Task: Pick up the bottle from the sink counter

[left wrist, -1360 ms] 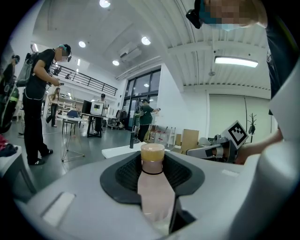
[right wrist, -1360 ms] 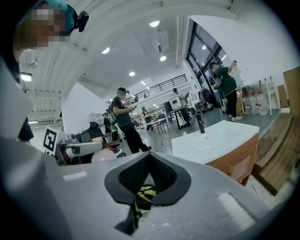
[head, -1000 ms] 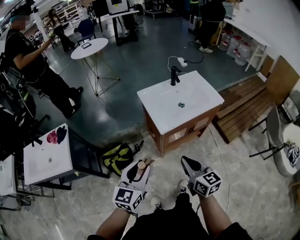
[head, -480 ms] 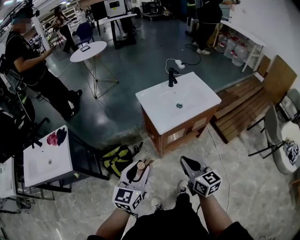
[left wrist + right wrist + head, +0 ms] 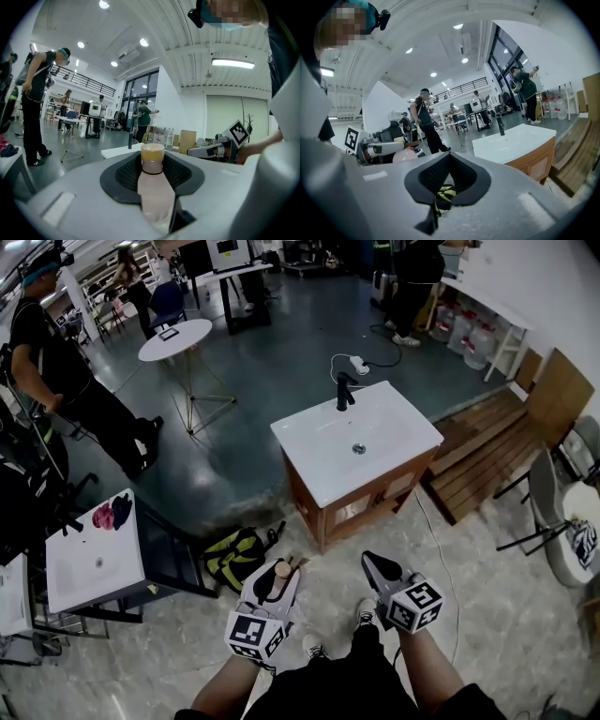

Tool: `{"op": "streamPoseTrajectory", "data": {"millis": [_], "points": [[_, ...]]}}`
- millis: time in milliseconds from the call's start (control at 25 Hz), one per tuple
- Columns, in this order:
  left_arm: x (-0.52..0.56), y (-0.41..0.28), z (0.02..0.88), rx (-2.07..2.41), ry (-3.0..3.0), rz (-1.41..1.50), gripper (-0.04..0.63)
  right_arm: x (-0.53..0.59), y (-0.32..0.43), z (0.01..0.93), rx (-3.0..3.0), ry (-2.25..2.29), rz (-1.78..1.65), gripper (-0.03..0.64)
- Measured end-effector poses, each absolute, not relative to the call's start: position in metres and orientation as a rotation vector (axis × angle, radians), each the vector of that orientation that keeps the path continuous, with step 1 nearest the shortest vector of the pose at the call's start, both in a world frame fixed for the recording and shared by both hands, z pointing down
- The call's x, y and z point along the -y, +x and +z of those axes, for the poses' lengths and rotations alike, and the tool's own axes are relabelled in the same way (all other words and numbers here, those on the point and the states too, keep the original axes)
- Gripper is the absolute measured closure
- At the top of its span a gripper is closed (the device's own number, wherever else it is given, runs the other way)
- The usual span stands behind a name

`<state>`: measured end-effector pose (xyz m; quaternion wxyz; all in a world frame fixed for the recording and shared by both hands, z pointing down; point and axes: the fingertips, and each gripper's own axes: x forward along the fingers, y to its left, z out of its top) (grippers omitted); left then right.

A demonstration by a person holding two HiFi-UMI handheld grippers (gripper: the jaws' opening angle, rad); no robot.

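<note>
Pinching bottle (image 5: 153,187) in my left gripper (image 5: 275,578), pads (image 5: 124,176) against both sides; left gripper view shows tan cap and pale body, head view only cap. My right gripper (image 5: 379,570) pressed together, empty, at 3 o'clock of left. Sink counter (image 5: 323,465) at 12 o'clock, well apart. Bottle base hidden behind jaws

Entry: no words, numbers or brand names are showing legibly in any view. The cubes on the left gripper (image 5: 278,570) and right gripper (image 5: 373,565) are displaying only black-and-white square marker patterns, with no characters. A dark print is showing on a white round surface (image 5: 570,512) at the right edge, too small to read.
</note>
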<state>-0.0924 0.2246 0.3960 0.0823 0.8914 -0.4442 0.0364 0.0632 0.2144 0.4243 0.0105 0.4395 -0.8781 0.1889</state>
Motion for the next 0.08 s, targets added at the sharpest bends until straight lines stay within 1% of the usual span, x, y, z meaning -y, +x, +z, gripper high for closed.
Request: {"op": "streamPoseTrajectory", "data": {"millis": [80], "points": [[-0.2231,-0.0926,0.3975,1.325,2.664,0.110,0.456,-0.2130,0.0632,0.4260,2.740,1.373,0.588,0.617]]}}
